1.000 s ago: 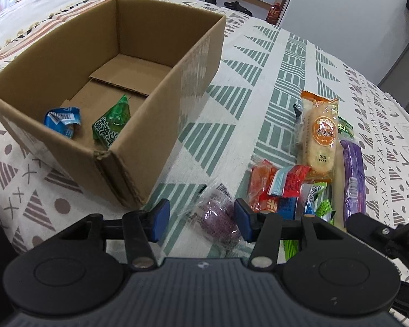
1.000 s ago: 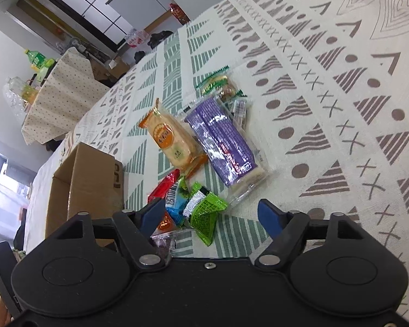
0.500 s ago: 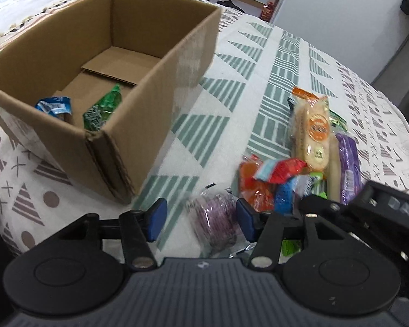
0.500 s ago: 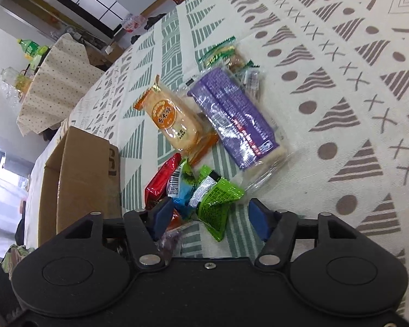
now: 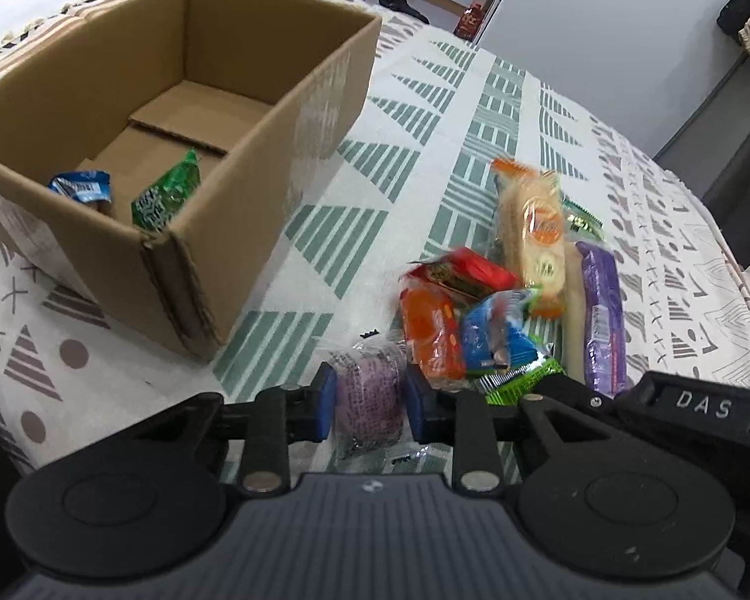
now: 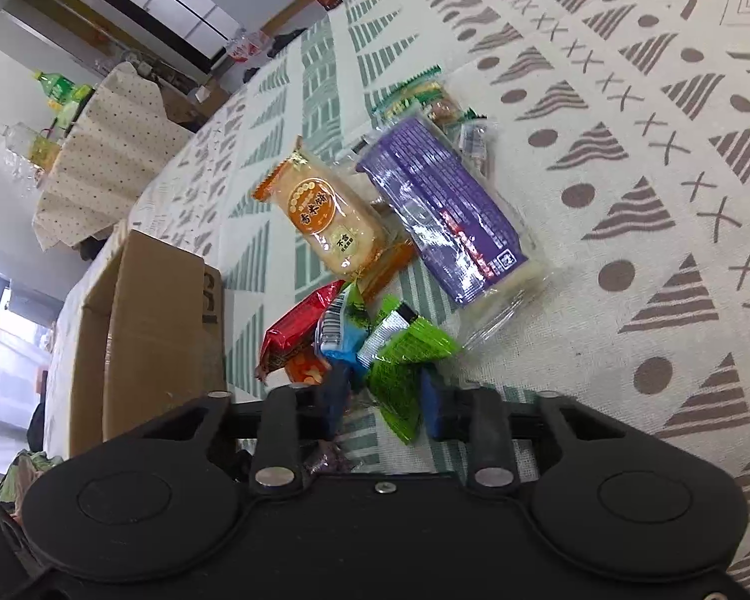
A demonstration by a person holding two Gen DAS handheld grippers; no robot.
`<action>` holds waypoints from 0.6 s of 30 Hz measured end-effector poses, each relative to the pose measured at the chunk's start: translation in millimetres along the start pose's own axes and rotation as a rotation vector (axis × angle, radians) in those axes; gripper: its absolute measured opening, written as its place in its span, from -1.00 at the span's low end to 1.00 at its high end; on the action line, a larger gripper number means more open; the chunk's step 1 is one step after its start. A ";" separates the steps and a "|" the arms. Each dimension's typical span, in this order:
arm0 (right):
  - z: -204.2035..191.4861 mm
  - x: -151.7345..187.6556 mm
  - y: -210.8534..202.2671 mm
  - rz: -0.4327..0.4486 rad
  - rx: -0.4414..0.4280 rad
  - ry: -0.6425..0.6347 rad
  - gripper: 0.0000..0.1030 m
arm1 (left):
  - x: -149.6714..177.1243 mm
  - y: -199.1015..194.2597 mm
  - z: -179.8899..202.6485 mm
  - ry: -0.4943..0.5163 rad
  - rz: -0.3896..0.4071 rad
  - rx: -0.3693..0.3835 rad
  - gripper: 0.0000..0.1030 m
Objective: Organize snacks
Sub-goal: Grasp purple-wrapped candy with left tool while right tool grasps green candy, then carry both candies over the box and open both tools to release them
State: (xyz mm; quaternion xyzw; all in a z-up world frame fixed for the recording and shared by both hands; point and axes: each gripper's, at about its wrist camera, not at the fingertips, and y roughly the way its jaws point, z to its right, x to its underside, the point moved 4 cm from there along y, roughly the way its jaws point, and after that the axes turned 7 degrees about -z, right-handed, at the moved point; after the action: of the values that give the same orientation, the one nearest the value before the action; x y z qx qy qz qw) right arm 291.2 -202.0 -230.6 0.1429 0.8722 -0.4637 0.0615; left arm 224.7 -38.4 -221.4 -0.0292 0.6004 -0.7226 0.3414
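Item: my left gripper [image 5: 367, 402] closing, pads against a purple-wrapped snack [image 5: 370, 400]. My right gripper [image 6: 384, 396] pinches a green packet [image 6: 400, 375] (both seemingly bound for the cardboard box [image 5: 255, 160]).

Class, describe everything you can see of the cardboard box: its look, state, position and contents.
The box is plain brown corrugated cardboard, open at the top, with no top flaps in view. It stands upright on the patterned tablecloth, left of the snack pile and apart from it. Its inner bottom flaps overlap, leaving a step across the floor. Inside, at the near end, lie a blue packet and a green packet. A dark printed mark shows on one outer wall in the right wrist view.
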 end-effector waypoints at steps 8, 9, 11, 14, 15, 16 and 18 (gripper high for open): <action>3.0 2.5 -10.2 0.018 -0.016 0.012 -0.84 | -0.1 -10.2 -2.6 -0.001 0.023 -0.013 -0.47; 2.7 2.1 -9.8 0.019 -0.017 0.014 -0.75 | -0.2 -9.1 -3.0 0.002 0.021 -0.013 -0.47; 4.2 0.9 -9.0 0.027 -0.003 0.020 -0.57 | -0.5 -6.3 -4.3 0.005 0.017 -0.023 -0.46; 6.2 0.2 -4.3 0.026 0.015 0.019 -0.26 | -0.2 0.7 -5.8 0.008 0.000 -0.050 -0.45; 6.8 0.5 -2.6 0.022 0.016 0.018 -0.26 | 0.1 3.1 -6.3 0.009 -0.007 -0.055 -0.44; 7.2 1.0 -1.4 0.024 0.017 0.023 -0.26 | 0.1 4.3 -6.5 0.010 -0.008 -0.054 -0.44; 7.2 -0.1 3.3 0.025 0.019 0.031 -0.24 | -0.5 5.4 -4.4 0.023 -0.007 -0.063 -0.42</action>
State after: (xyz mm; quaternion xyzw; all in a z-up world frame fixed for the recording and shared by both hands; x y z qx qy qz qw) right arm 292.2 -206.2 -237.2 0.1617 0.8668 -0.4689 0.0522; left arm 225.6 -34.6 -227.3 -0.0338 0.6264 -0.7049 0.3310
